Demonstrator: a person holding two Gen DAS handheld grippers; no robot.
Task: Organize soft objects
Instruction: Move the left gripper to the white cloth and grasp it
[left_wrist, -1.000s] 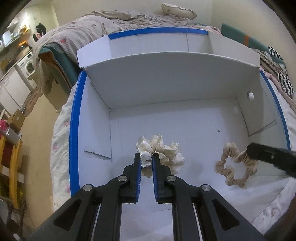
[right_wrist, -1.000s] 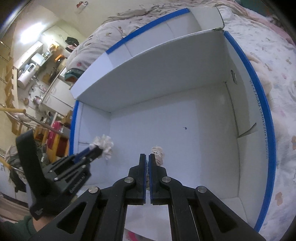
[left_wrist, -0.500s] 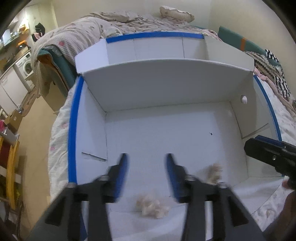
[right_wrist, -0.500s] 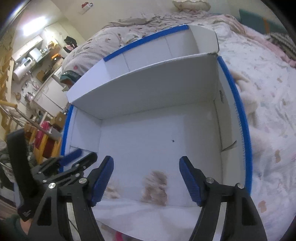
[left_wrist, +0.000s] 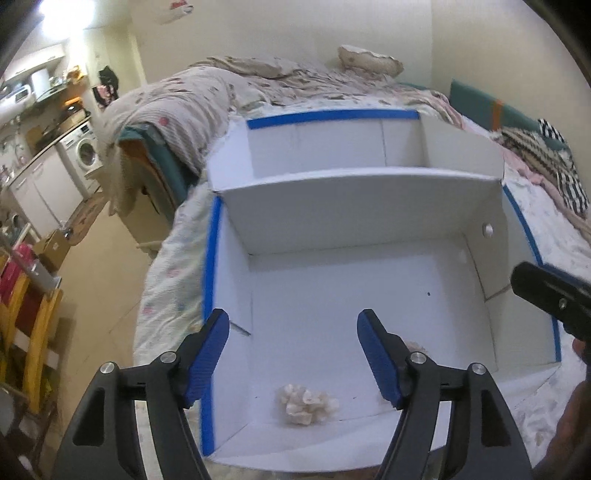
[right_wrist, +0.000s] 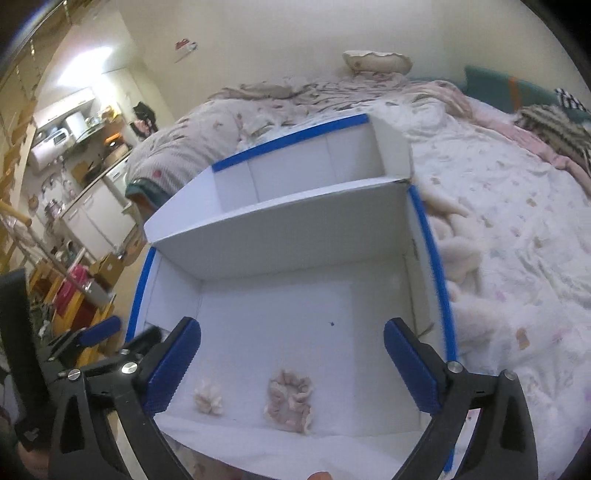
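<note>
A white box (left_wrist: 354, 206) with blue-taped edges sits on a bed; it also shows in the right wrist view (right_wrist: 280, 229). A cream scrunchie (left_wrist: 306, 402) lies on the box floor near the front; it also shows in the right wrist view (right_wrist: 208, 398). A beige-pink scrunchie (right_wrist: 290, 397) lies to its right; in the left wrist view only its edge (left_wrist: 415, 345) shows behind my right finger. My left gripper (left_wrist: 293, 352) is open and empty above the cream scrunchie. My right gripper (right_wrist: 291, 363) is open and empty above the beige one.
The box has a second compartment (left_wrist: 332, 147) behind a divider wall. Rumpled bedding (right_wrist: 517, 229) surrounds the box, with a pillow (left_wrist: 369, 61) at the far end. To the left, the floor, a washing machine (left_wrist: 86, 155) and a yellow rack (left_wrist: 26, 332).
Both grippers opened and let go of their scrunchies, which now lie on the box floor. Both grippers pulled up and back from the box.
</note>
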